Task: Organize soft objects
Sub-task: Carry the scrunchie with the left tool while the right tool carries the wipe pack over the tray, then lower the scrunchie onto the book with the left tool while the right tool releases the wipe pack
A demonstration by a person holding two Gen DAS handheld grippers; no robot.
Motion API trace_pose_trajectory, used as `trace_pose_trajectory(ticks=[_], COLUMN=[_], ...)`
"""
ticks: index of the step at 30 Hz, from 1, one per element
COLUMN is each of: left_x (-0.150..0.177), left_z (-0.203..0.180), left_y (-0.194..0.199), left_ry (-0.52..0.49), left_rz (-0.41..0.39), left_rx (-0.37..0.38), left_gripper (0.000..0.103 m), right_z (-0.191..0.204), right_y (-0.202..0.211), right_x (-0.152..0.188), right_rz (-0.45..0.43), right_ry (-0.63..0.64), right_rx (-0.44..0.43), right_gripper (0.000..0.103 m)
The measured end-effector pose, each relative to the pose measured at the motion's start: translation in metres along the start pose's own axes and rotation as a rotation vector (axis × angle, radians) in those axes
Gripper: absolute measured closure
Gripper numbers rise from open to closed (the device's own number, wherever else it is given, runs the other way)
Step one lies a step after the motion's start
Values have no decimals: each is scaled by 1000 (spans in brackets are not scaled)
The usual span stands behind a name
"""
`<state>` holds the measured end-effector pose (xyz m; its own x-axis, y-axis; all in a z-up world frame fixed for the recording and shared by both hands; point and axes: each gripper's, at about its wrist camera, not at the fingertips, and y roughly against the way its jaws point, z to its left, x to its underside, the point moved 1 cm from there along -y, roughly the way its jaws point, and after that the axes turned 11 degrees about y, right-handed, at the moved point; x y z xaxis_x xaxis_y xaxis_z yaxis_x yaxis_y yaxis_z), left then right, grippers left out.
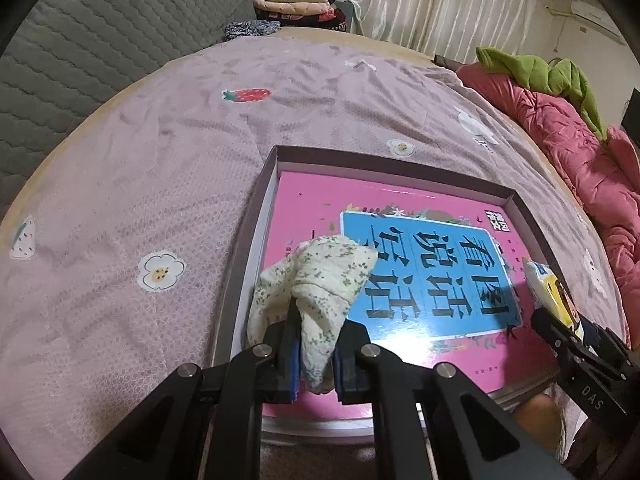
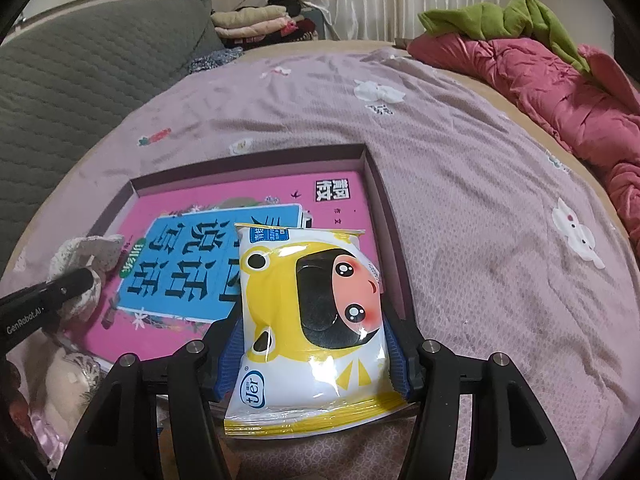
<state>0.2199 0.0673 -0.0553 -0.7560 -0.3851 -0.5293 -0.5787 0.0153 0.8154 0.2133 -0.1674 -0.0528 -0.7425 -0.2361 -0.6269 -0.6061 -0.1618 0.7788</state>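
With the left tool [image 1: 314, 354] pinched tight on the floral cloth [image 1: 320, 280] and the right tool [image 2: 316, 364] half-open around the tissue pack [image 2: 316, 320], either could land outside the box [image 1: 256, 216] (its rim is low) if let go early.

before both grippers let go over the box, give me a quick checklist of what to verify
1. Left gripper clamped on the floral cloth: ok.
2. Right gripper gripping the tissue pack on both sides: ok.
3. Cloth over the box, near its left wall: ok.
4. Tissue pack over the box, by the right wall: ok.
5. Box floor free: not ok, a pink book covers it.
6. Cloth or pack touching the book yet: cannot tell.
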Motion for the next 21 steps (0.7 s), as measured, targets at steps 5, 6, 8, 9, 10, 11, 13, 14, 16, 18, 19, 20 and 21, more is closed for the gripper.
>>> trace_pose_trajectory(ticks=[5, 6, 8, 9, 10, 11, 13, 14, 16, 18, 19, 20, 21], left_x=[-1, -1, 0, 0, 0, 0, 1, 1, 2, 3, 3, 3, 3], left_z=[1, 1, 0, 0, 0, 1, 2, 1, 1, 0, 0, 0, 0], left_y=[-2, -3, -5, -5, -5, -5, -6, -6, -6, -6, -6, -7, -7], left_ry=[3, 2, -4, -3, 0, 6, 15, 18, 22, 23, 25, 30, 37], left_rz=[0, 7, 13, 15, 19, 27, 49, 57, 67, 73, 80, 89, 95], left_rx=[-11, -8, -10, -10, -8, -6, 7, 10, 14, 14, 17, 22, 29], left_gripper=[90, 90, 89, 89, 89, 89, 89, 89, 88, 88, 87, 87, 85], right_z=[4, 4, 5, 4, 5, 5, 5, 5, 5, 6, 7, 7, 8], right_y=[-5, -6, -7, -7, -7, -7, -7, -7, -7, -7, -7, -7, -7], right_x=[0, 0, -1, -1, -1, -1, -1, -1, -1, 0, 0, 1, 1], right_rz=[14, 16, 20, 20, 20, 20, 23, 24, 27, 29, 31, 32, 32], right_ry=[24, 24, 26, 25, 25, 24, 27, 29, 31, 40, 47, 54, 58], right_rx=[9, 8, 8, 7, 10, 9, 7, 6, 2, 9, 12, 13, 15], right_gripper=[42, 41, 41, 40, 40, 40, 40, 40, 40, 39, 39, 39, 38])
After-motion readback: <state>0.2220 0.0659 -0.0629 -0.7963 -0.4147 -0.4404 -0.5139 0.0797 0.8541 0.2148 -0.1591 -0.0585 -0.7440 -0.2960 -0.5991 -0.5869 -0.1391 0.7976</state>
